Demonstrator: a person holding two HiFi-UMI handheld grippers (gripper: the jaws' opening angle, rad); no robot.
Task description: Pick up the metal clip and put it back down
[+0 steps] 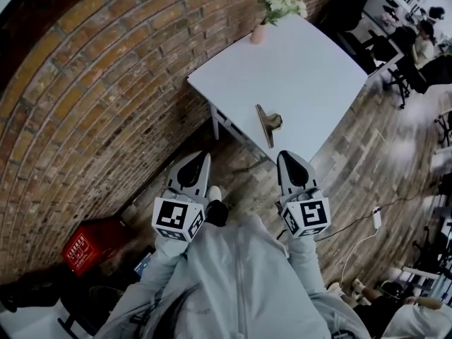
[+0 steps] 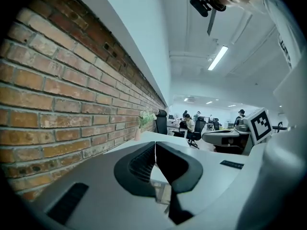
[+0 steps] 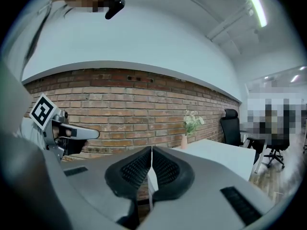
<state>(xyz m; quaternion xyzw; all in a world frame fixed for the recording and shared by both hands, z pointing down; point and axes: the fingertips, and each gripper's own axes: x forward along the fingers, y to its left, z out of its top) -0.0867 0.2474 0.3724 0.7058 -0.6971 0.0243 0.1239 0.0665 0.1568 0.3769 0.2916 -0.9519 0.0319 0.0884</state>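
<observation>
A metal clip with a long bronze bar and a small handle lies near the front edge of the white table in the head view. My left gripper and right gripper are held side by side over the floor, short of the table, both pointing towards it. Both grippers are shut with nothing between the jaws, as the left gripper and right gripper show in their own views. The clip does not appear in either gripper view.
A small pink vase with white flowers stands at the table's far corner. A brick wall runs along the left. A red crate sits on the floor at lower left. Office chairs and people fill the far right.
</observation>
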